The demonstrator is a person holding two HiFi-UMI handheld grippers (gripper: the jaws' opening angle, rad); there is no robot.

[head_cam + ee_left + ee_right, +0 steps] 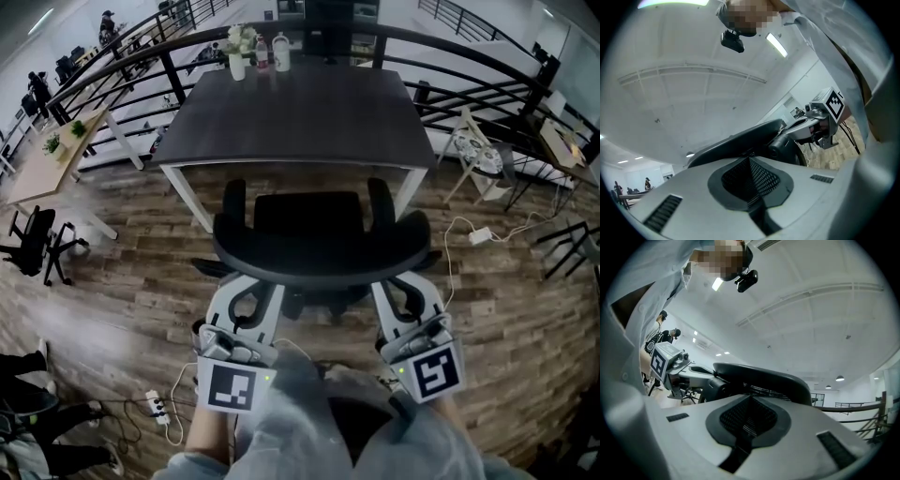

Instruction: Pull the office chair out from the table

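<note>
The black office chair [321, 251] stands at the near edge of the dark table [300, 112], its curved backrest toward me and its seat [309, 211] just short of the tabletop. My left gripper [251, 298] reaches the backrest's left side and my right gripper [401, 295] its right side. In the left gripper view the jaws [750, 180] are closed with black mesh of the backrest pinched between them, and the backrest rim [740, 140] arcs above. The right gripper [747, 420] shows the same pinch on the mesh under the rim [764, 376].
A vase of flowers [237, 52] and two bottles [272, 52] stand at the table's far edge. A power strip [156, 405] with cable lies on the wood floor at left, a white charger [480, 236] at right. Another chair [37, 244] stands far left; railings curve behind.
</note>
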